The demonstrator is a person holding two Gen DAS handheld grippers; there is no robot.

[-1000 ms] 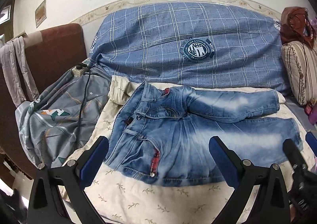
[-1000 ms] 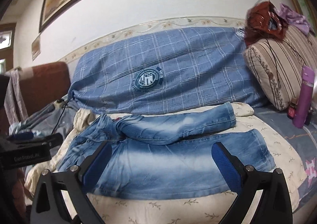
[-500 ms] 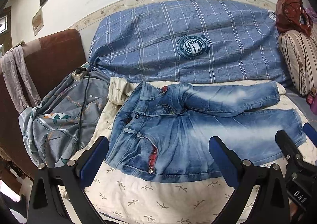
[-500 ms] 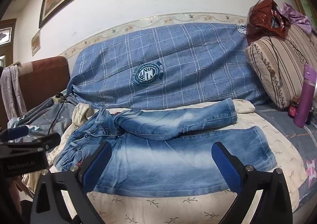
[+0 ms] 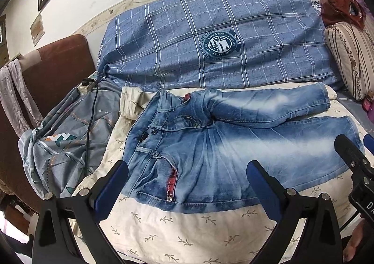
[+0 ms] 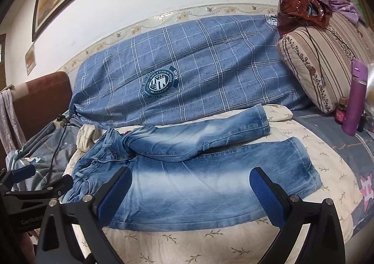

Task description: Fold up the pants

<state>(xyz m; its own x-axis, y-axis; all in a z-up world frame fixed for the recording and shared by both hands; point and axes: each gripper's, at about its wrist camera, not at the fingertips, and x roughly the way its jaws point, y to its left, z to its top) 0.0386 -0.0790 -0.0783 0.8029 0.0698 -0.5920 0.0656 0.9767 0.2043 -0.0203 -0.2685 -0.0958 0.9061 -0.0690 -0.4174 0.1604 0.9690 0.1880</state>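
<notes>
Pants (image 5: 224,147) of faded blue denim lie flat in front of you on a cream leaf-print sheet (image 5: 187,229), waistband to the left, both legs running right. The far leg (image 6: 198,135) angles across toward the blue checked pillow (image 5: 210,37). Your left gripper (image 5: 187,177) hovers over the near waist and pocket, jaws spread wide, holding nothing. Your right gripper (image 6: 190,184) hangs above the near leg, jaws equally apart and empty. A purple bottle (image 6: 355,98) stands at far right.
</notes>
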